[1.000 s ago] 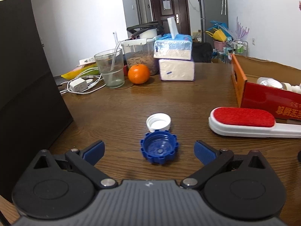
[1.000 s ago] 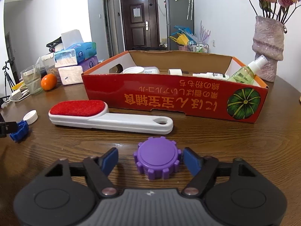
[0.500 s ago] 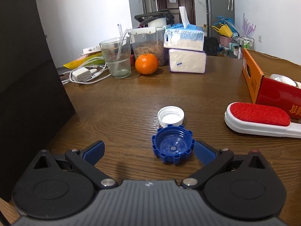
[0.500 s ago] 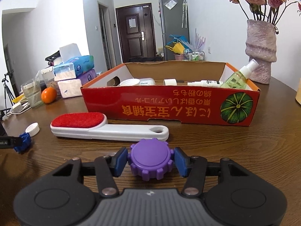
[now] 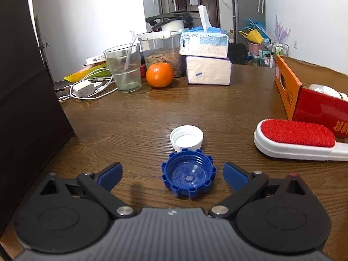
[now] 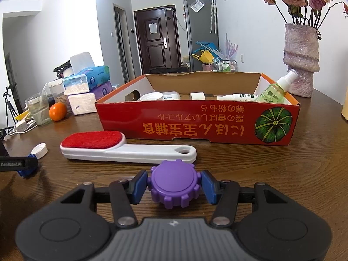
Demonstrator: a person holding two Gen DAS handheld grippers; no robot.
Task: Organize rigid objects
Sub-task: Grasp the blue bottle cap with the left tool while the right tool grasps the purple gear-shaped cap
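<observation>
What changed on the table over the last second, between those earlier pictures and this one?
The right tongs closed on the purple cap: a second ago they stood open either side of it, and now both pads press its rim. The left tongs moved forward around the blue cap but remain open, not touching it. The white cap, lint brush and red box stayed put.

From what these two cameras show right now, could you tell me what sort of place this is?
Most likely a lived-in home: a wooden dining table cluttered with tissue packs and an orange, a vase of roses, and an apartment entry door beyond.
</observation>
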